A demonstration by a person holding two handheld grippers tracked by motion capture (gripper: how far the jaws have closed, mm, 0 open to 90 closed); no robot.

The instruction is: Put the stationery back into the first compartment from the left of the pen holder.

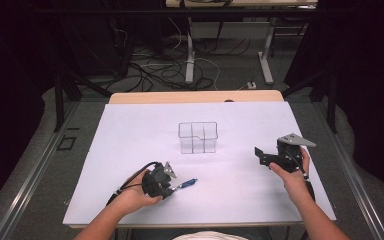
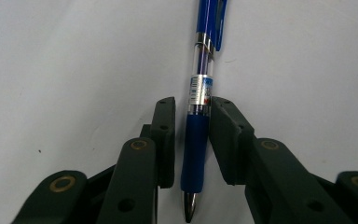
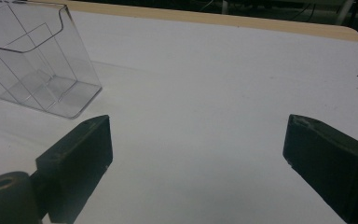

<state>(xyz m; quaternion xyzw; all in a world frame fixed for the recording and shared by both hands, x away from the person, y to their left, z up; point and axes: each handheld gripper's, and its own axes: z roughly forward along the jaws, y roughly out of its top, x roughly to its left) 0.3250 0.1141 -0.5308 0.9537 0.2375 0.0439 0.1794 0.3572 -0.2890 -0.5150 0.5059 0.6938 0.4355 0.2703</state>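
A blue pen (image 1: 186, 183) lies on the white sheet near the front left, its clear barrel and blue clip pointing away from my left gripper (image 1: 173, 187). In the left gripper view the pen (image 2: 196, 140) runs between the two jaws with its metal tip toward the camera. That gripper (image 2: 193, 100) is narrowly open: the right pad (image 2: 226, 140) meets the rubber grip, and a thin gap shows beside the left pad (image 2: 167, 140). My right gripper (image 1: 260, 156) is held above the sheet at the right, wide open (image 3: 196, 140) with nothing between its jaws.
A clear plastic divided holder (image 1: 197, 137) stands upright mid-table, seen at the upper left of the right gripper view (image 3: 37, 60). The white sheet (image 1: 130, 130) covers a wooden table (image 1: 195, 96). Beyond the far edge are table legs and cables on the floor.
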